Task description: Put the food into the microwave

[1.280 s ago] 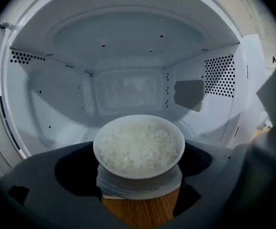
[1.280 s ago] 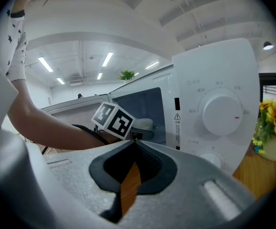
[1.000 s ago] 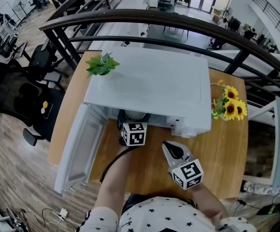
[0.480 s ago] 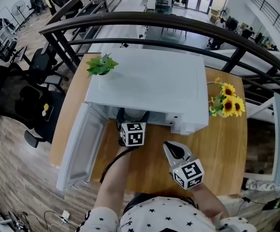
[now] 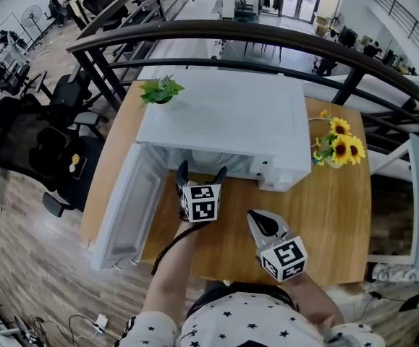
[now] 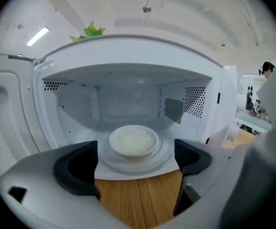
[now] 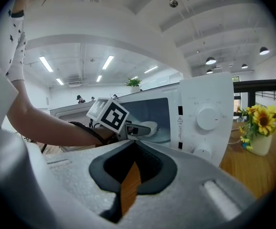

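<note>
A white bowl of pale food sits on the glass turntable inside the open white microwave. In the head view the oven's top hides the bowl. My left gripper stands open and empty just in front of the cavity, over the wooden table, apart from the bowl. My right gripper is shut on nothing and hangs over the table in front of the control panel. The right gripper view also catches the left gripper at the opening.
The microwave door swings out to the left, past the table's left edge. A small green plant stands on the oven's far left corner. A vase of sunflowers stands to the oven's right. A dark railing runs behind the wooden table.
My left gripper has drawn back out of the microwave towards me, with its jaws open; the bowl stays inside on the turntable. The right gripper has hardly moved.
</note>
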